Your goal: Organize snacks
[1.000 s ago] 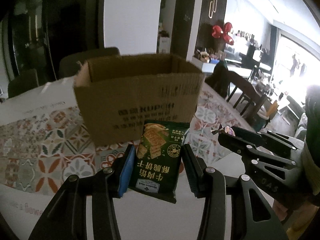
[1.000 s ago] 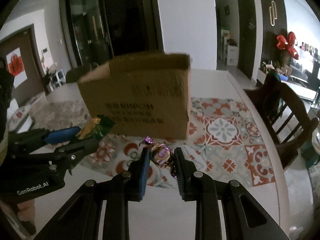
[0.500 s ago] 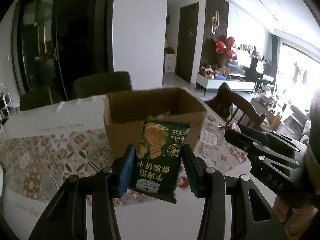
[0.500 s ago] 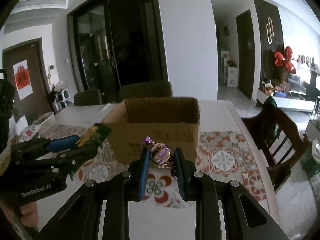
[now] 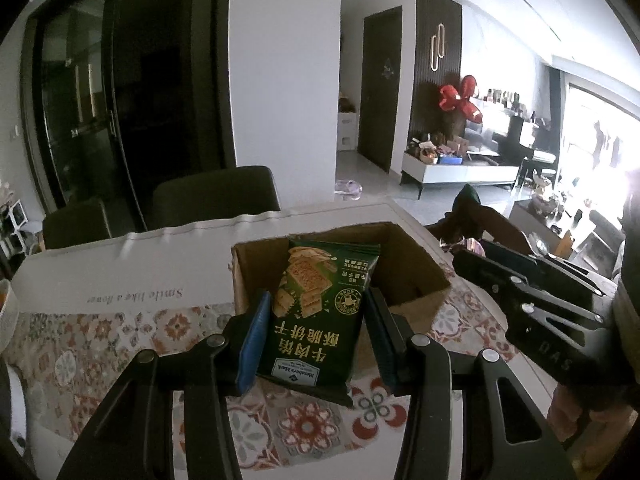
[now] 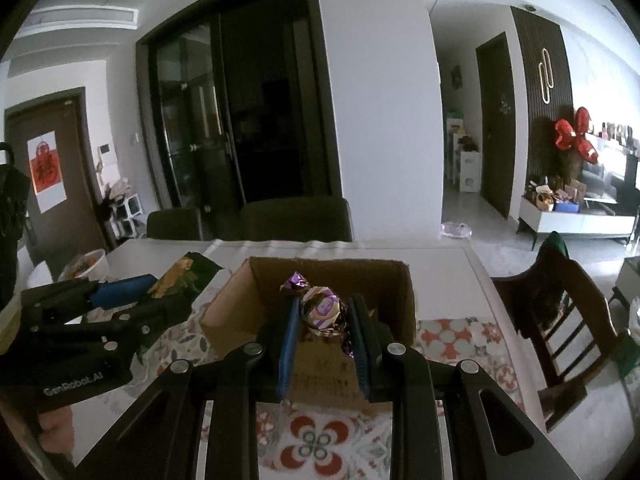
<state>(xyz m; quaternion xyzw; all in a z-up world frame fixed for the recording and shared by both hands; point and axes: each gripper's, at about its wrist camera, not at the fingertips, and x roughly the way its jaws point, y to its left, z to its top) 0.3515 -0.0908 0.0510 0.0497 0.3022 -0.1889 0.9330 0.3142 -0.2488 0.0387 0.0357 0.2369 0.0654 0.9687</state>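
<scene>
An open cardboard box (image 5: pixel 416 276) stands on the patterned tablecloth; it also shows in the right wrist view (image 6: pixel 240 308). My left gripper (image 5: pixel 316 320) is shut on a green cracker packet (image 5: pixel 316 312) and holds it above the box's near edge. My right gripper (image 6: pixel 322 316) is shut on a purple-and-gold wrapped candy (image 6: pixel 320 306), held above the box's near side. The right gripper (image 5: pixel 520 284) shows at the right of the left wrist view. The left gripper (image 6: pixel 132 300) and its packet (image 6: pixel 184 276) show at the left of the right wrist view.
The table (image 5: pixel 160 248) has a floral cloth (image 5: pixel 100 340). Dark chairs (image 5: pixel 212 196) stand behind it and a wooden chair (image 6: pixel 560 312) at its right side. A bowl of snacks (image 6: pixel 86 264) sits at the far left of the table.
Both grippers have risen with their snacks. The box now sits lower in both views and its open inside shows.
</scene>
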